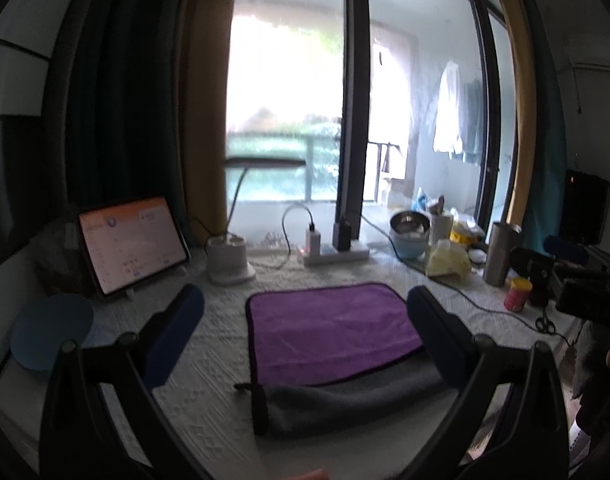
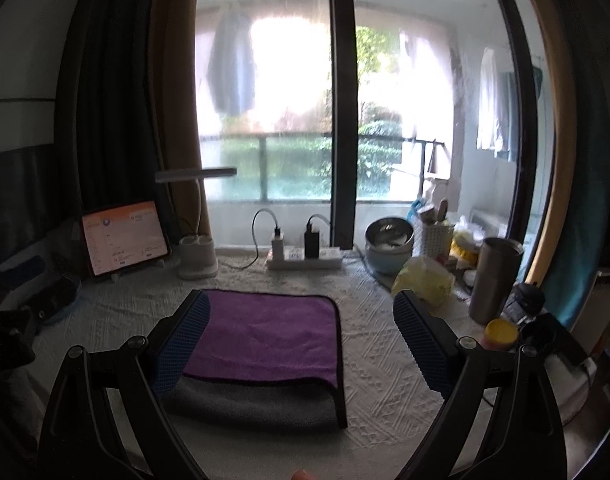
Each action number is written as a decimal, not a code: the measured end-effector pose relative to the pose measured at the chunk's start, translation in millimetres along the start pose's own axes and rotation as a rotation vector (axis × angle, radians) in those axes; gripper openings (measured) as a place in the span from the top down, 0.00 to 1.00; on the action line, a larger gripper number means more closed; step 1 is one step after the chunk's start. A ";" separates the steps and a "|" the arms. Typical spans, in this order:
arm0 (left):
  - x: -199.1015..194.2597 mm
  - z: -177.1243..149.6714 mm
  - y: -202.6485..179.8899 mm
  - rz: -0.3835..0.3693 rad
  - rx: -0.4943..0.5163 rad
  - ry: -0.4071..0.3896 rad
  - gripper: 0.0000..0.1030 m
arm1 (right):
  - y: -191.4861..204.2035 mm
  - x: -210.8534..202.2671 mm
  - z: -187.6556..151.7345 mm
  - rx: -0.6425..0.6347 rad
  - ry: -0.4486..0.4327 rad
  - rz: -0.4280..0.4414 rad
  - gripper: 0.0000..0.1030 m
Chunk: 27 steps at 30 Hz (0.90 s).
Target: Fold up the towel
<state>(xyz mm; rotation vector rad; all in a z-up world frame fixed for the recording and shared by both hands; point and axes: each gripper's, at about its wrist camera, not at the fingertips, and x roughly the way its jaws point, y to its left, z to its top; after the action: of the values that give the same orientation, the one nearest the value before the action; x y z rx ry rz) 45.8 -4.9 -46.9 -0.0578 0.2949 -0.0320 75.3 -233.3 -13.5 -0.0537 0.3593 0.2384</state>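
A towel lies flat on the white textured tablecloth, purple on top (image 1: 329,328) with its grey side (image 1: 345,400) showing along the near edge and a black border. It also shows in the right wrist view (image 2: 265,340). My left gripper (image 1: 305,340) is open and empty, held above the towel's near part, its fingers spread to either side of it. My right gripper (image 2: 301,344) is open and empty, over the towel's right half, with its left finger (image 2: 181,344) above the towel's left part.
At the back stand a tablet (image 2: 123,236), a white lamp base (image 2: 199,258) and a power strip with chargers (image 2: 305,258). At right are a metal bowl (image 2: 389,246), a yellow bag (image 2: 423,280), a steel tumbler (image 2: 495,280) and a yellow-lidded jar (image 2: 501,334). A blue disc (image 1: 51,332) lies at left.
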 end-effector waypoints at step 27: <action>102.9 -74.4 16.5 0.004 -0.034 0.345 0.02 | -21.6 112.9 -62.2 0.019 0.325 0.073 0.26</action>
<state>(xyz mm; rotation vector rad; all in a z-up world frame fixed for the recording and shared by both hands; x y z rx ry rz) 122.9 3.5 -148.8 -0.0852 0.6409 -0.0329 161.7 -235.1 -111.5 -0.0611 0.6876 0.2997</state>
